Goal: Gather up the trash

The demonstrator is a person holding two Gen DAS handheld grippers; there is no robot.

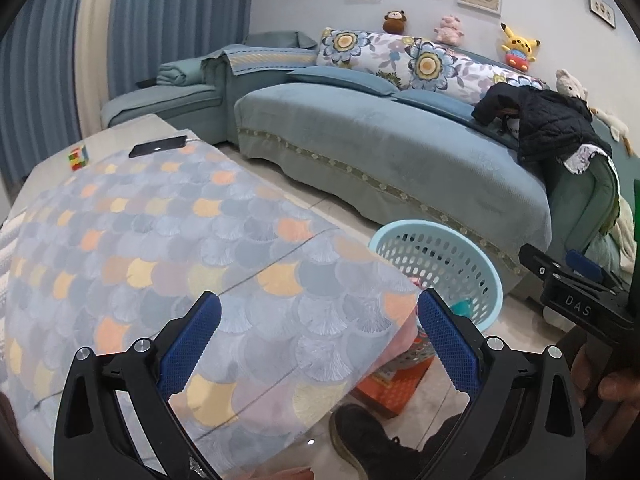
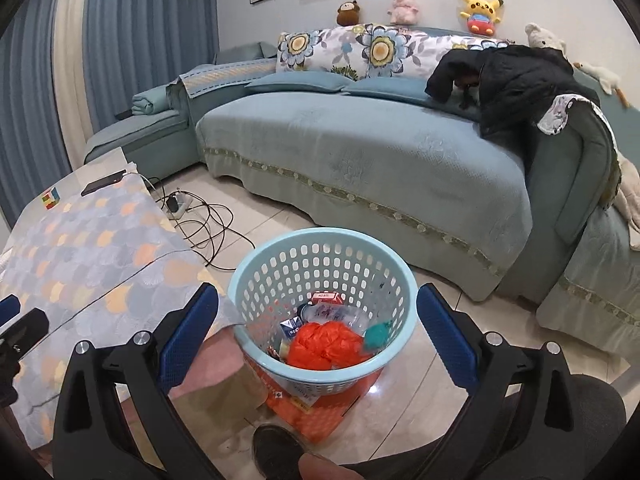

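- Above the pale blue basket (image 2: 320, 304) the right gripper (image 2: 318, 328) is held with its jaws spread wide and nothing between them; the release over the basket is judged to be done or nearly so.
- Over the table corner the left gripper (image 1: 320, 338) is likewise seen parted and empty; the patterned cloth (image 1: 160, 240) lies beneath it.
- Collected trash is seen inside the basket: a crumpled orange plastic bag (image 2: 324, 346), a teal scrap (image 2: 376, 334), a clear bottle (image 2: 332, 314) and small cartons (image 2: 328, 298); no loose trash is visible on the cloth in either view.
- For the step to be done well, the jaws are best kept well apart and lifted straight up from the rim, so that the light basket is not tipped off the orange box (image 2: 320, 408) on which it stands.
- The basket is of thin moulded plastic, round, tapering, and pierced with oval slots; the bag is soft and springy and may be expected to puff upward.
- The cloth is woven in a fan-scale pattern of grey, orange and yellow; a phone (image 1: 158, 146) and a colour cube (image 1: 78, 158) rest at the table's far end and are not judged to be trash.
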